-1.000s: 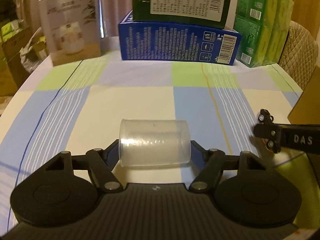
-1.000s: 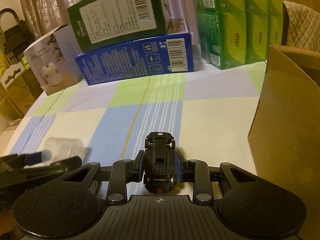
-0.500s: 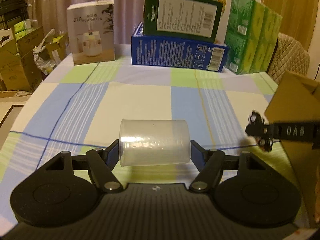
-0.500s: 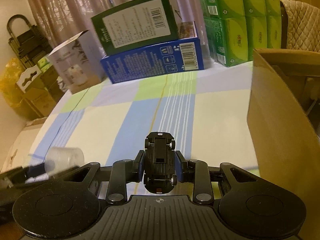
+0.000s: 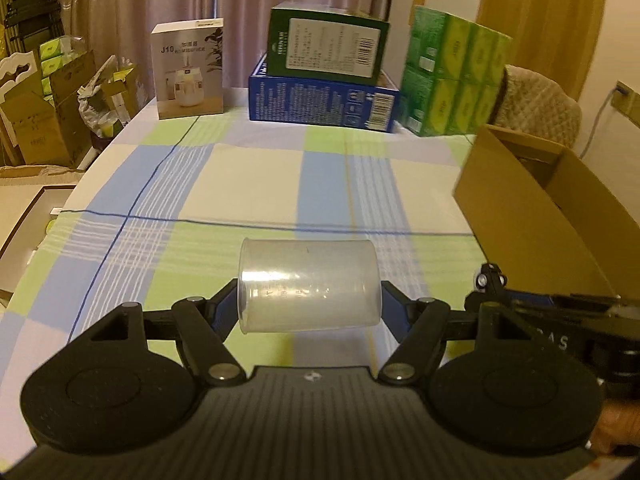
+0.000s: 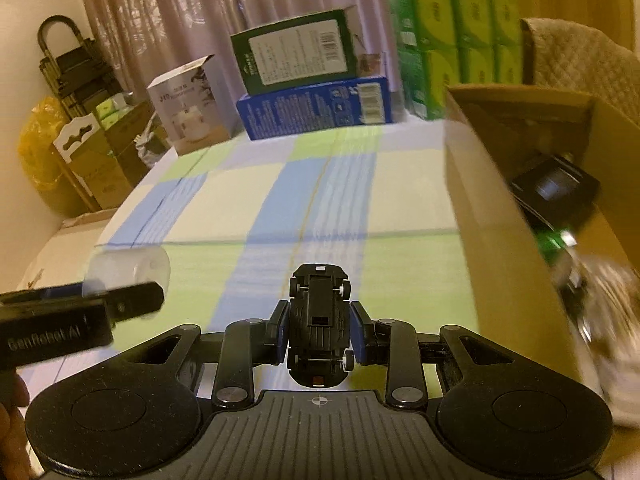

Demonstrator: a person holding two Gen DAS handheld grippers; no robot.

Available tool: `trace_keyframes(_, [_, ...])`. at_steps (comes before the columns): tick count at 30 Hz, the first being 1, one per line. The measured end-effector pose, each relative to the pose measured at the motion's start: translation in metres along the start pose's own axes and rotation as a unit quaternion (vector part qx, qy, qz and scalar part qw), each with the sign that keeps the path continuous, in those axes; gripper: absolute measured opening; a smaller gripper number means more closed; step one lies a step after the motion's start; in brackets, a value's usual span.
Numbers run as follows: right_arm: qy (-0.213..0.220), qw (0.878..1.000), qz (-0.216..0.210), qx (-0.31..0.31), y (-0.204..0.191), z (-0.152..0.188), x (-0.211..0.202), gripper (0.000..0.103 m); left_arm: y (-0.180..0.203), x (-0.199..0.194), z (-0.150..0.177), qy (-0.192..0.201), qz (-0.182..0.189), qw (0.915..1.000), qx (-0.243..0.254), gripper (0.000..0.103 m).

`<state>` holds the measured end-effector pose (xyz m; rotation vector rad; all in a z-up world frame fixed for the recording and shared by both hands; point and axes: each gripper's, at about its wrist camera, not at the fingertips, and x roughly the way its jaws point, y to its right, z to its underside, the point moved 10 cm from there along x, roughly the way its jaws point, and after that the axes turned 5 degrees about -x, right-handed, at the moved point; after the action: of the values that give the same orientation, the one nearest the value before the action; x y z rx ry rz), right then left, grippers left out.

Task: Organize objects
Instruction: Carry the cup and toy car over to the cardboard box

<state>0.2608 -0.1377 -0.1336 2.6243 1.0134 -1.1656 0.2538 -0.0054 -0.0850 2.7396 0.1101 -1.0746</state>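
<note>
In the left wrist view, a clear plastic cup (image 5: 308, 286) is seen lying sideways, clamped end to end between the fingers (image 5: 226, 312) of the left gripper (image 5: 310, 304), held above the checked cloth of the bench (image 5: 256, 176). Faint measuring marks are visible on the cup wall but cannot be read. In the right wrist view, one black toy car (image 6: 319, 314) is gripped by its sides, underside up, between the blue-padded fingers (image 6: 281, 330) of the right gripper (image 6: 319, 332), also above the bench.

Only the right wrist view shows the inside of the open cardboard box (image 6: 496, 240) at the right bench edge: a dark object and something green are made out there, blurred. Only the left wrist view shows the right gripper from the side, with the letters "AS" legible; the right wrist view shows the left gripper marked "Genrobot AI".

At the far bench edge, four things are counted: one white carton (image 5: 189, 68) printed "J10", one blue carton (image 5: 322, 98), one dark green carton (image 5: 327, 46) lying on top of the blue one, and one pack of green tissue packets (image 5: 452, 74). Barcodes are seen on the blue and dark green cartons; their small print is unreadable.
</note>
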Motion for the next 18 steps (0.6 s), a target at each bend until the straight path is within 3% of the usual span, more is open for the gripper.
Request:
trace_keyframes(11, [0.025, 0.999, 0.018, -0.017, -0.004, 0.010, -0.085, 0.027, 0.031, -0.064, 0.011, 0.008, 0.016, 0.9998, 0.003, 0.068])
trace_keyframes(18, [0.032, 0.999, 0.016, -0.017, -0.005, 0.018, -0.118, 0.027, 0.049, -0.093, 0.018, 0.010, 0.024, 0.9996, 0.011, 0.068])
